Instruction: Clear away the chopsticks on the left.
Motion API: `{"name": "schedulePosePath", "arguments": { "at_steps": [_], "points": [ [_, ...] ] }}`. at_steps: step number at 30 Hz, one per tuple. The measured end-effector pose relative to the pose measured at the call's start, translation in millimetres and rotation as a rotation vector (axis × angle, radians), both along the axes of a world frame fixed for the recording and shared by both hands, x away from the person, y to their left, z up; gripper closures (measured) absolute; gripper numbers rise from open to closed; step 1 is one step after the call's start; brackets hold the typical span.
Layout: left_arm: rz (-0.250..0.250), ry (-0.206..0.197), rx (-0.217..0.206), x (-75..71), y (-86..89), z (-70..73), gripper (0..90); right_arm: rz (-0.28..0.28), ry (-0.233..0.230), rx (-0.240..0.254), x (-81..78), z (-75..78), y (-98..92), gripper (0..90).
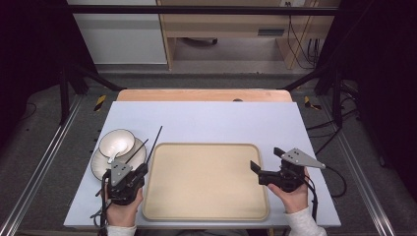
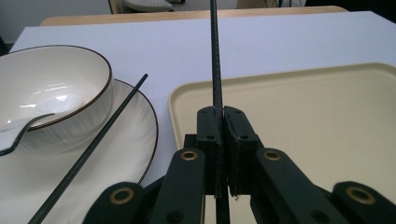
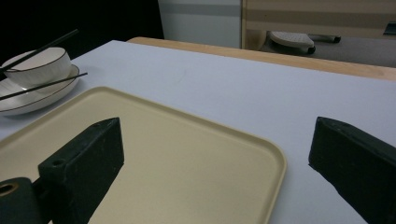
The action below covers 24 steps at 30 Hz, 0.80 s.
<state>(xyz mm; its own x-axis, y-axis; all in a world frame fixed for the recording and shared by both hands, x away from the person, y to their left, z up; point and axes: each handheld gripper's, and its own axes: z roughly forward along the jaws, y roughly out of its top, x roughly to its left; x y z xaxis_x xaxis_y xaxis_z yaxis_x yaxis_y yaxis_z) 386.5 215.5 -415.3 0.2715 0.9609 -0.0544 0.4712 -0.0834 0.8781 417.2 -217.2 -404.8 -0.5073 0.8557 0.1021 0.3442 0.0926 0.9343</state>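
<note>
My left gripper is shut on a thin black chopstick, which points away over the beige tray's left rim. A second black chopstick lies slanted across the white plate. On that plate stands a white bowl with a dark rim and a spoon in it. My right gripper is open at the tray's right edge, with nothing between its jaws.
The tray lies on a pale blue tabletop, and a wooden edge runs along the far side. Plate and bowl stand left of the tray. Cables and dark frame posts stand beyond the table.
</note>
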Motion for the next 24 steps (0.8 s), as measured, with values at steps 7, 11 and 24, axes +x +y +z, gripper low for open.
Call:
{"name": "schedulePosePath", "arguments": {
  "at_steps": [7, 11, 24],
  "points": [
    [0.043, 0.013, -0.057, -2.6, -5.5, -11.4, 85.5, 0.001, 0.008, 0.009, -0.2, 0.6, 0.1, 3.5],
    [0.06, 0.014, -0.098, -6.1, -4.8, -20.2, 85.5, 0.007, 0.007, 0.008, 0.2, 0.1, 0.7, 3.5],
    [0.1, 0.022, -0.092, -9.7, -16.8, -49.2, 85.5, 0.011, 0.014, -0.004, 2.4, -2.6, 4.4, 3.5]
  ]
}}
